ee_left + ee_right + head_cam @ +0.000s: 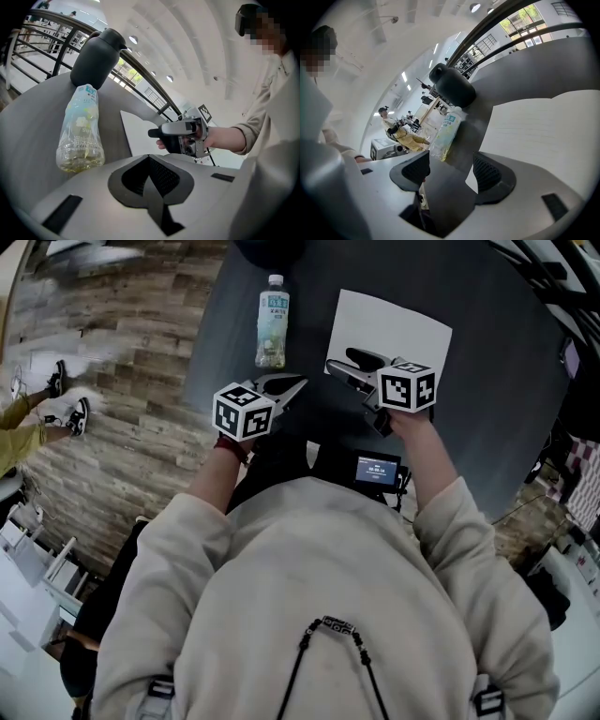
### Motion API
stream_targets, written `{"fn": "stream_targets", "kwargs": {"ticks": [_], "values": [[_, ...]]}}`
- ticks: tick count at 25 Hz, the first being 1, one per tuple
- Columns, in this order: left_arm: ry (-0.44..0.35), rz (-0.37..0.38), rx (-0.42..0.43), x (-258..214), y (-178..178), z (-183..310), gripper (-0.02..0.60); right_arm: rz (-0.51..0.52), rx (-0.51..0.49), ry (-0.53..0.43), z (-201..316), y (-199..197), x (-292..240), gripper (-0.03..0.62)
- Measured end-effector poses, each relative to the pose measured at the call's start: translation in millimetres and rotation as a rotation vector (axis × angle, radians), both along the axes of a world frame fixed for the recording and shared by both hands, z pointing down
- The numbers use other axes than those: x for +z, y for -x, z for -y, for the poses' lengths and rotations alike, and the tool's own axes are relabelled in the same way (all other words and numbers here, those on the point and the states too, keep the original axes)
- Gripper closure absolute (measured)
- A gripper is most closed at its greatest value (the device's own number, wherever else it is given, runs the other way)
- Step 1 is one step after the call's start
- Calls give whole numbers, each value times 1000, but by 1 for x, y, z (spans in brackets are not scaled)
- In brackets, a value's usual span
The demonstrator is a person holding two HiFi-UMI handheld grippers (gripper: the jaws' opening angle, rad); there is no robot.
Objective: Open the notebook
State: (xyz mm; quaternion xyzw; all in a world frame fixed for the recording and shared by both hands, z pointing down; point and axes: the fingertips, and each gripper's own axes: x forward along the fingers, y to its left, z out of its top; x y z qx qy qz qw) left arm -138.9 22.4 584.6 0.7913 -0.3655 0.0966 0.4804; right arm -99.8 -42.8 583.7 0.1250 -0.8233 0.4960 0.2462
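The left gripper (298, 383) (149, 158) has its jaws pressed together with nothing between them, and hangs over the dark table (497, 409) just short of the notebook's left edge; the right gripper (339, 363) (450, 169) has its jaws spread and empty, poised over the near left corner of the notebook (403, 329) (543, 126), with bare table and the notebook's edge showing through the gap; the notebook lies flat on the table and shows a white face with faint ruling, though whether that is a cover or a page I cannot tell; left of it, well apart, a clear plastic bottle (273, 324) (80, 136) stands upright with a little yellowish liquid at its bottom; beyond the bottle, at the table's far edge, sits a dark rounded jug (96, 56) (452, 86).
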Motion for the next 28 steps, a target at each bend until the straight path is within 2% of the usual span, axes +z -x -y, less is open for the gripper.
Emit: {"fn": "stream_targets", "kwargs": {"ticks": [3, 6, 7, 10, 11, 16, 21, 24, 28], "values": [[-12, 5, 11, -9, 0, -1, 578, -19, -8, -23, -5, -4, -6, 309], [-62, 14, 19, -28, 1, 8, 578, -53, -12, -115, 1, -9, -20, 318], [-88, 14, 18, -39, 3, 13, 578, -49, 1, -146, 5, -10, -30, 355], [-179, -3, 8, -84, 7, 29, 578, 19, 78, -205, 18, -16, -76, 539], [-213, -9, 8, -101, 8, 34, 578, 44, 101, -229, 22, -18, -95, 556], [-403, -23, 61, -182, 7, 72, 578, 122, 161, -422, 41, -31, -190, 576], [-575, -69, 136, -262, -15, 98, 578, 155, 239, -568, 39, -56, -272, 577], [-665, -90, 171, -304, -29, 105, 578, 167, 306, -658, 38, -75, -312, 577], [-772, -156, 186, -361, -46, 102, 578, 165, 407, -798, 34, -103, -359, 579]]}}
